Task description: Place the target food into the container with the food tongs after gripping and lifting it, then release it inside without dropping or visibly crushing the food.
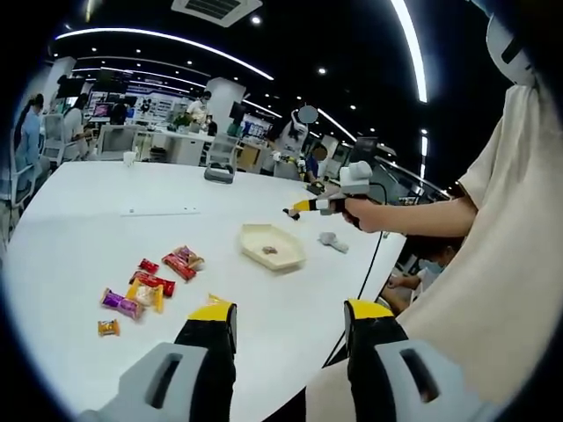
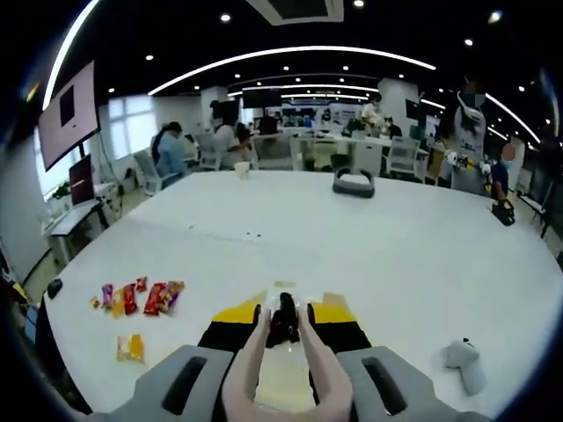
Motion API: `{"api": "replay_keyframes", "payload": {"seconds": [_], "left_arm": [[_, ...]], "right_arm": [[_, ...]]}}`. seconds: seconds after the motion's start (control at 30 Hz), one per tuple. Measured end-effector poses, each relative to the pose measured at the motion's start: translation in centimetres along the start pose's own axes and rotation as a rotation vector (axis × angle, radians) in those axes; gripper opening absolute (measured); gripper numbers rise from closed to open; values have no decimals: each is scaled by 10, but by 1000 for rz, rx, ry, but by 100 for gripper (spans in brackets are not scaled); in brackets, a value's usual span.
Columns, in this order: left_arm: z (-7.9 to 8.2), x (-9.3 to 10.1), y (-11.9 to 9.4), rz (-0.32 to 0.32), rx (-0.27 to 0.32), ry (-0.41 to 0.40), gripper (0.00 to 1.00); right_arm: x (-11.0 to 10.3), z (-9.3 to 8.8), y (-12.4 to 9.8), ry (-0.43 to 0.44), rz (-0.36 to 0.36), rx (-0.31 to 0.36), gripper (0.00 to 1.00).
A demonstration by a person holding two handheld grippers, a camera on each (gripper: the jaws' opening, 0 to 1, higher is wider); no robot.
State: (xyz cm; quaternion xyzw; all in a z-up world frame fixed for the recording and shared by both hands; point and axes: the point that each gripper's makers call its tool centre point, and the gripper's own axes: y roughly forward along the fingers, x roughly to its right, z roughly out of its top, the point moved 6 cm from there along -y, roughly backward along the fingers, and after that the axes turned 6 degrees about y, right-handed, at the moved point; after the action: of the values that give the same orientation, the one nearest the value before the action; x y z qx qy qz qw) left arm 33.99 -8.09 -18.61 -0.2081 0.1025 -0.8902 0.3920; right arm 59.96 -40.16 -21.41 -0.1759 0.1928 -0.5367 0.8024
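Observation:
My right gripper (image 2: 286, 309) is shut on pale pink food tongs (image 2: 255, 360). The tong tips meet on a small dark piece of food (image 2: 283, 322), directly over the cream container (image 2: 282, 287). In the left gripper view that container (image 1: 283, 258) lies mid-table with a dark piece (image 1: 269, 251) showing inside it. I cannot tell whether the piece rests on the bottom. The right gripper (image 1: 295, 211), held by a hand, hovers just above the container's far side. My left gripper (image 1: 292, 312) is open and holds nothing, near the table's front edge.
Several wrapped snacks (image 1: 149, 286) (image 2: 141, 299) lie scattered to the left of the container, with a lone yellow packet (image 2: 130, 347) nearer. A grey crumpled object (image 2: 464, 362) (image 1: 332, 240) sits right of the container. A dark grey device (image 2: 354, 182) rests far back. People stand beyond the table.

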Motion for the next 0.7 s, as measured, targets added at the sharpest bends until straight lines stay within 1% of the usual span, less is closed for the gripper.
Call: {"api": "replay_keyframes", "payload": {"seconds": [0.23, 0.33, 0.5, 0.7], "left_arm": [[-1, 1, 0, 0, -1, -1, 49], [-1, 1, 1, 0, -2, -6, 48], [-1, 1, -2, 5, -4, -6, 48], [-5, -2, -10, 27, 4, -18, 48]], "right_arm": [[1, 2, 0, -2, -7, 16, 21], [-2, 0, 0, 4, -2, 15, 22], [-18, -11, 6, 0, 31, -6, 22], [-37, -18, 11, -1, 60, -26, 22]]}}
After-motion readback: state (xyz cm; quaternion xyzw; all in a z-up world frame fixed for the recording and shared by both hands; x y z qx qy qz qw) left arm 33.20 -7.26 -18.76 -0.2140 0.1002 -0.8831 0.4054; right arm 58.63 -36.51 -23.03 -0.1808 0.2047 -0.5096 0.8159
